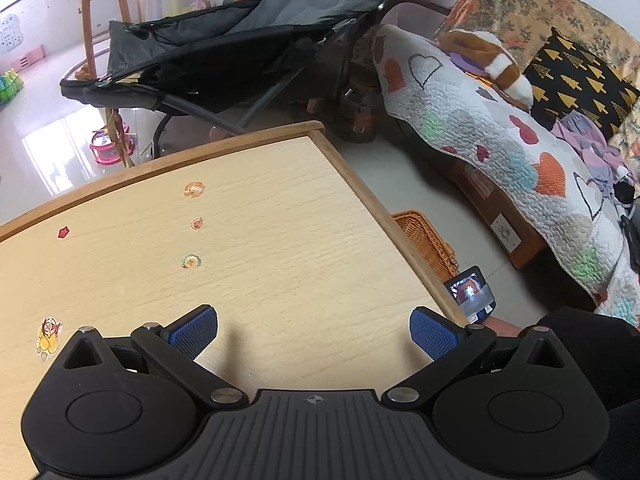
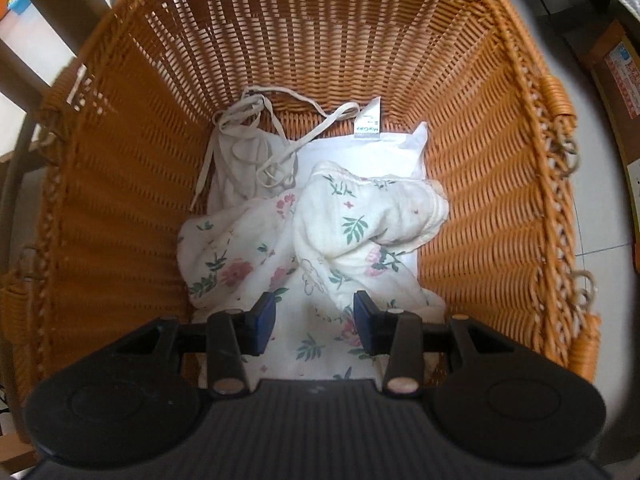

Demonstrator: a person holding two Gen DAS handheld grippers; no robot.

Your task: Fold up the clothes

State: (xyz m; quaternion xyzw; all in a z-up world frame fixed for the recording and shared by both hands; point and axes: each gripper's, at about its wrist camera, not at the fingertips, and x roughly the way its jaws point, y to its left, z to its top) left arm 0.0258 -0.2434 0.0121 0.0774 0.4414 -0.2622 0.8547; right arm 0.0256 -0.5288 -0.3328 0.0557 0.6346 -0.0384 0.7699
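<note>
Wicker basket (image 2: 500, 184) holds crumpled floral garment (image 2: 280, 248) on white cloth (image 2: 384, 152), tag (image 2: 370, 120) writing too small to read | right gripper (image 2: 314, 316) points down into basket, jaws half apart over floral garment, no grip evident | left gripper (image 1: 314, 330) wide open, empty, above wooden table (image 1: 260, 220).

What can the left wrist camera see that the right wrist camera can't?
Only the left wrist view shows the wooden table with its little stickers, the patterned quilt and the left gripper, jaws wide open and empty. Only the right wrist view shows the flowery cloth and the white stringed garment inside, with the right gripper above them, jaws apart. Both show the wicker basket.
</note>
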